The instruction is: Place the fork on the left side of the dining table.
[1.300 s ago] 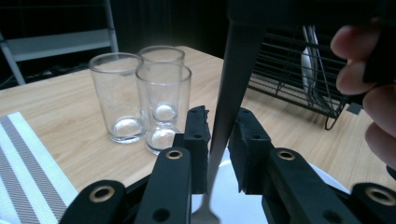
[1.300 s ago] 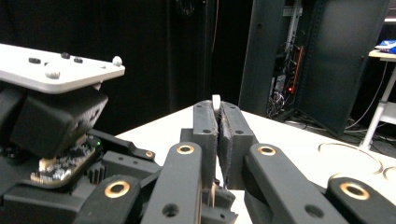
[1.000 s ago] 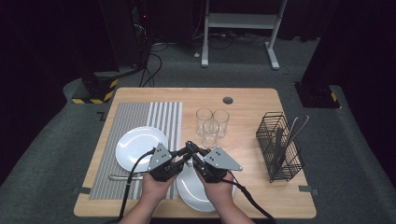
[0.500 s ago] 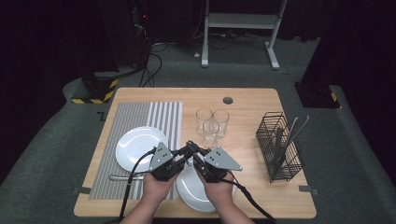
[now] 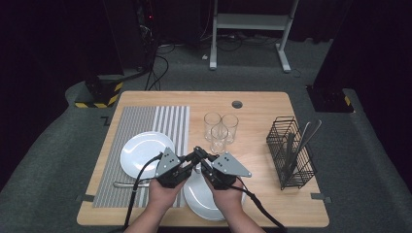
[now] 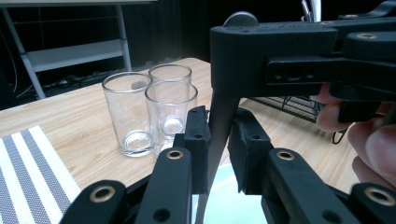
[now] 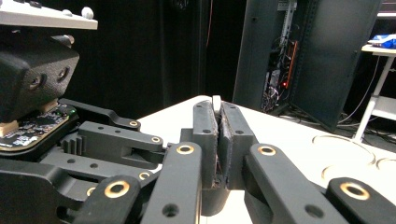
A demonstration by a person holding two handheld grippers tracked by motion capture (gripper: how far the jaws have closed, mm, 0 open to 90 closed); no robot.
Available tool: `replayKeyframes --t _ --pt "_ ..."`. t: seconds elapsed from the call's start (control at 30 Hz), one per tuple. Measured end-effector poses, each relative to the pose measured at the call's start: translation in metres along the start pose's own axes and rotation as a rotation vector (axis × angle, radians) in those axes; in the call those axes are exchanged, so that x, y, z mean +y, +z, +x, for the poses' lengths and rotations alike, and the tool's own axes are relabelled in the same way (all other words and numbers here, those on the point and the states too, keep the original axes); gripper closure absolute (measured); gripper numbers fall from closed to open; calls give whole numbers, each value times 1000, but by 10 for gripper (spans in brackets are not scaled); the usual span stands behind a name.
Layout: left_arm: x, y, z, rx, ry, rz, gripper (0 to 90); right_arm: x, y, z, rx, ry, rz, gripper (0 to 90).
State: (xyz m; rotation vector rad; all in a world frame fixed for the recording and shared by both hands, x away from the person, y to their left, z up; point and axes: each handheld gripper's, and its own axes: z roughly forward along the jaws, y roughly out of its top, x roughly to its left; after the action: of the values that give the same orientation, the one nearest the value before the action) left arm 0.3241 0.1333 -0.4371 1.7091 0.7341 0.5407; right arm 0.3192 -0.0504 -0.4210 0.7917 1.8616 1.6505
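Observation:
Two hands hold my grippers tip to tip above a white plate at the table's front edge. In the right gripper view, my right gripper is shut on a thin flat piece of cutlery, whose pale end pokes out above the pads. In the left gripper view, that grey strip runs down from the right gripper's body between my left gripper's pads, which press on it. In the high view, the left gripper and the right gripper meet; the cutlery is hidden there.
Three clear glasses stand just beyond the grippers. A second white plate lies on a striped mat, with a utensil near its front. A black wire basket holding cutlery stands at the right.

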Motion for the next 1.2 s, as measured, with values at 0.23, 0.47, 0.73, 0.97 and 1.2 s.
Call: replayKeyframes --t 0.23,0.47,0.73,0.97,1.2 --pt "1 0 1 -16 1 8 798 0 1 0 -1 0 2 858" --pt "2 0 4 -3 -18 8 800 1 -1 -1 3 7 -9 792" --pt "2 -3 14 22 -50 3 799 5 -10 -4 -2 10 -24 733" --pt "3 -8 20 31 -59 -13 799 -2 -13 -8 -7 -3 4 722" --pt "3 -14 24 59 -64 -18 799 -18 -13 -17 -12 -22 96 657"
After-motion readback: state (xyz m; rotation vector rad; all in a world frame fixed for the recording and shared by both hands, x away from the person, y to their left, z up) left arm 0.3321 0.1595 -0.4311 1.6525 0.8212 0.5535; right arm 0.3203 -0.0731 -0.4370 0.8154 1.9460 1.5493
